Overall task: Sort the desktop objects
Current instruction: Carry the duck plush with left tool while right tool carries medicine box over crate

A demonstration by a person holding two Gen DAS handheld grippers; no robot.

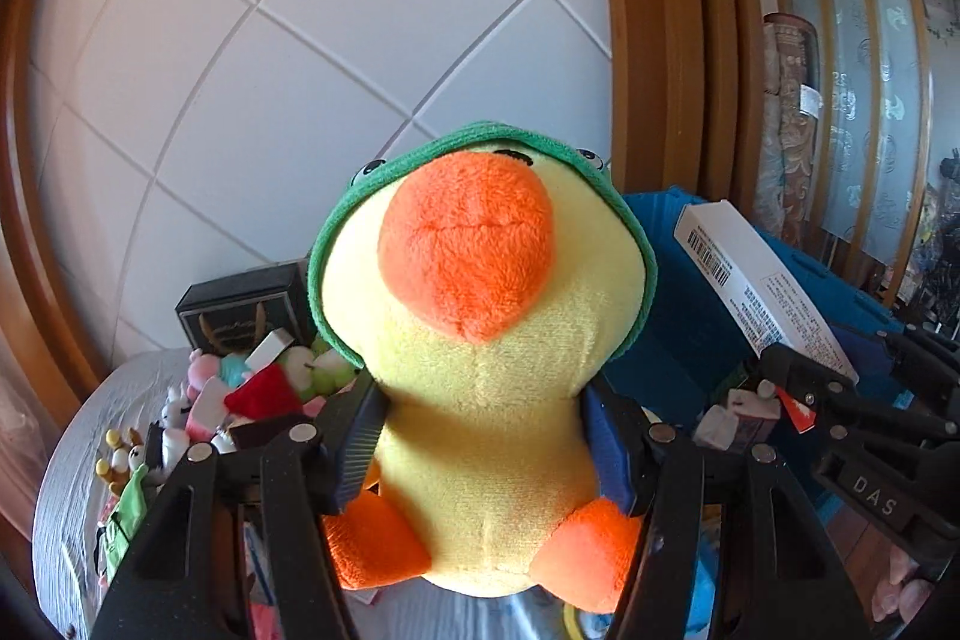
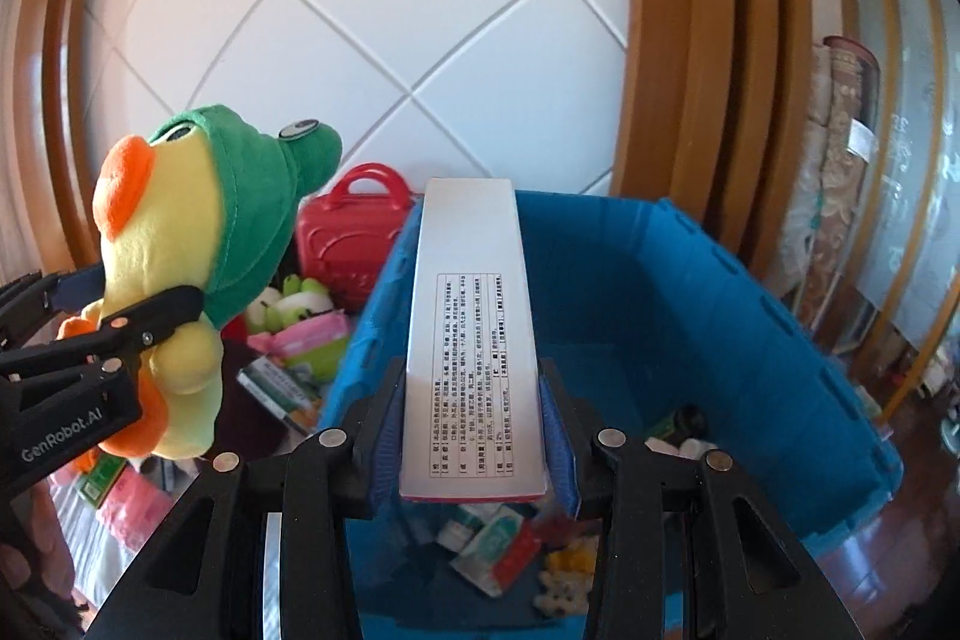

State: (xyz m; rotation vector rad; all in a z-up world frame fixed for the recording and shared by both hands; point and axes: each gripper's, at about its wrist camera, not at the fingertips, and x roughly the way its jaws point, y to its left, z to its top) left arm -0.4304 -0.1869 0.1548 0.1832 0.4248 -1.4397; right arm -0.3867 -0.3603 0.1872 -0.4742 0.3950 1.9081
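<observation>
My left gripper [image 1: 480, 436] is shut on a yellow plush duck [image 1: 480, 370] with an orange beak and a green frog hood, held up in the air. It also shows in the right wrist view [image 2: 174, 280], left of the bin. My right gripper [image 2: 474, 424] is shut on a long white box [image 2: 471, 340] with printed text, held over the blue bin [image 2: 690, 292]. The same box [image 1: 756, 280] and the right gripper [image 1: 804, 388] show at the right of the left wrist view.
The blue bin holds several small packets and toys at its bottom [image 2: 504, 550]. A grey table [image 1: 78, 460] carries a pile of small toys [image 1: 198, 424], a black box [image 1: 240, 310] and a red case [image 2: 354, 232]. A tiled wall and a wooden frame stand behind.
</observation>
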